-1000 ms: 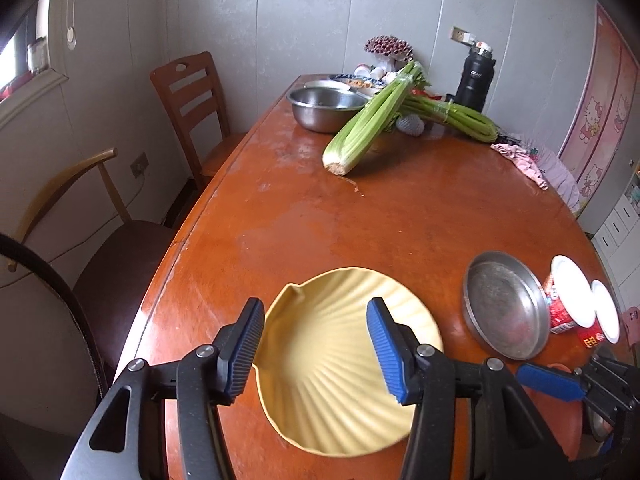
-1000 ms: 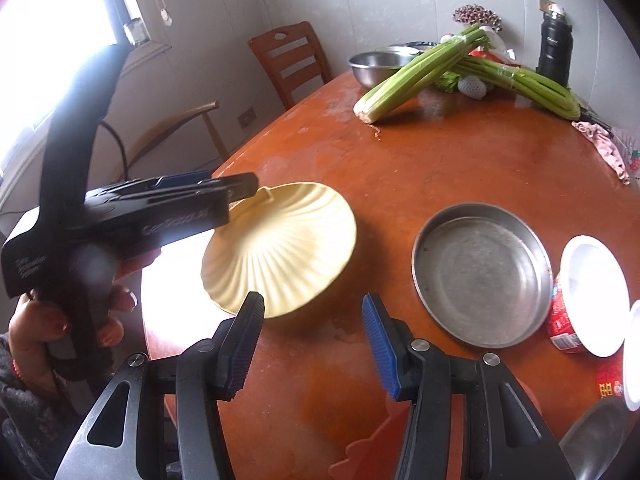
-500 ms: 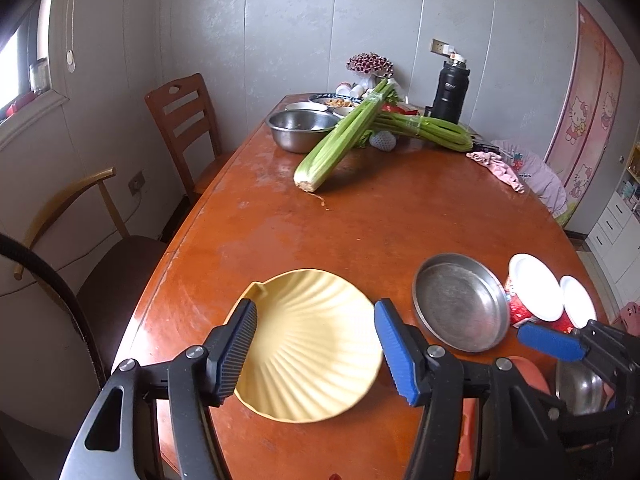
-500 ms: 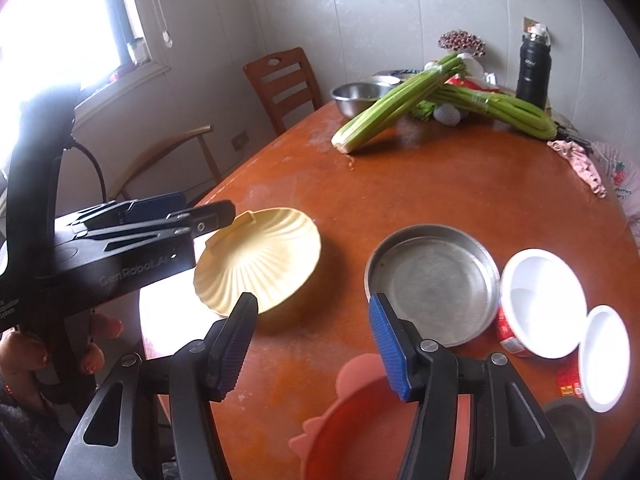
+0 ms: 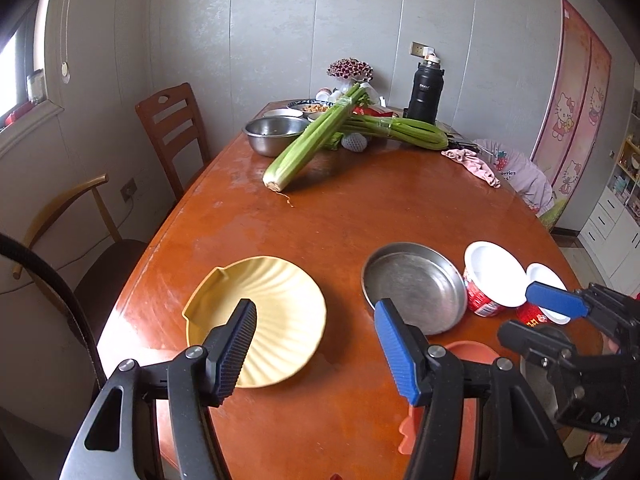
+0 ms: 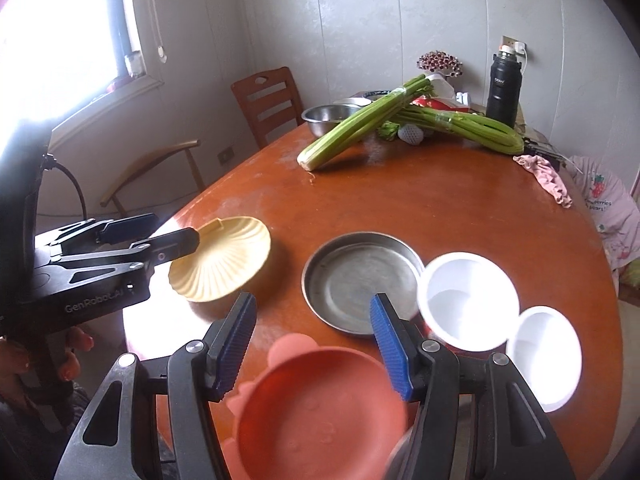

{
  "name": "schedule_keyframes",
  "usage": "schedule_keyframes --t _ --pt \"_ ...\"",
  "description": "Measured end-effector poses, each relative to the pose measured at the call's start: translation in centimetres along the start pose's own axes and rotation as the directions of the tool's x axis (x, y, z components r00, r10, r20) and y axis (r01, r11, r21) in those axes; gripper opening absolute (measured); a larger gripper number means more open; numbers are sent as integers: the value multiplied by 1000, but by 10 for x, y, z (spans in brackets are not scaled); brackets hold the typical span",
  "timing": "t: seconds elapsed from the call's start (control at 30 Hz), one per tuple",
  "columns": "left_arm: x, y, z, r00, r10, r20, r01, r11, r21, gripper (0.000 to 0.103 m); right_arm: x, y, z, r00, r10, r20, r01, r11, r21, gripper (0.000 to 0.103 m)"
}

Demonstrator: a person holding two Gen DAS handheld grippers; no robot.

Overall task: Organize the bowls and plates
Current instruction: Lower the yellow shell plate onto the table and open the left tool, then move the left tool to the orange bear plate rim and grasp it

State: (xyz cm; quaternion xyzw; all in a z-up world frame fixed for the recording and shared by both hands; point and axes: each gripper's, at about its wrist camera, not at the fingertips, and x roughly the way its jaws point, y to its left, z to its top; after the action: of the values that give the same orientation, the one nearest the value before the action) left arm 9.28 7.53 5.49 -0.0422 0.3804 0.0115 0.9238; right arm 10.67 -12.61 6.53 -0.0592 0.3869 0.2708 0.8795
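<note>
The yellow shell-shaped plate (image 5: 256, 320) (image 6: 224, 260) lies flat near the table's left edge. To its right sit a steel pan (image 5: 414, 284) (image 6: 360, 280) and two white bowls with red outsides (image 5: 494, 274) (image 6: 468, 300). A salmon plate with a scalloped rim (image 6: 320, 412) (image 5: 472, 354) lies nearest me. My left gripper (image 5: 314, 312) (image 6: 168, 232) hangs open above the yellow plate's near edge and holds nothing. My right gripper (image 6: 313, 304) (image 5: 544, 320) hovers over the salmon plate. Its jaws are opening, with nothing between them.
Celery bundles (image 5: 316, 140), a steel mixing bowl (image 5: 274, 132), a black flask (image 5: 426, 92) and a pink cloth (image 5: 474, 162) crowd the table's far end. Two chairs (image 5: 172, 128) stand along the left edge. A hand (image 6: 72, 356) grips the left tool.
Both grippers have drawn back and risen from the yellow plate, which now lies farther off. The salmon plate has come into view under the right gripper. Both pairs of jaws stand slightly wider.
</note>
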Motion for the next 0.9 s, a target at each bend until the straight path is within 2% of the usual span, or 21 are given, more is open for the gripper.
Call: schedule_keyframes --t 0.17,0.5,0.8,0.9 --pt "1 -11 -15 1000 -15 -23 14 999 -34 61 0 -16 -9 999 0 -32 -1 1000 -13 61" --pt "1 -28 -46 997 -24 -76 21 999 -42 61 9 -30 -25 995 29 -96 -35 998 -60 61" --pt "16 -41 -81 977 -60 -206 48 997 -63 61 34 -36 -40 984 45 -174 -59 995 -78 61" --pt "17 -46 -89 969 -100 -227 85 994 -73 61 41 -37 -42 980 42 -192 -58 995 -76 61"
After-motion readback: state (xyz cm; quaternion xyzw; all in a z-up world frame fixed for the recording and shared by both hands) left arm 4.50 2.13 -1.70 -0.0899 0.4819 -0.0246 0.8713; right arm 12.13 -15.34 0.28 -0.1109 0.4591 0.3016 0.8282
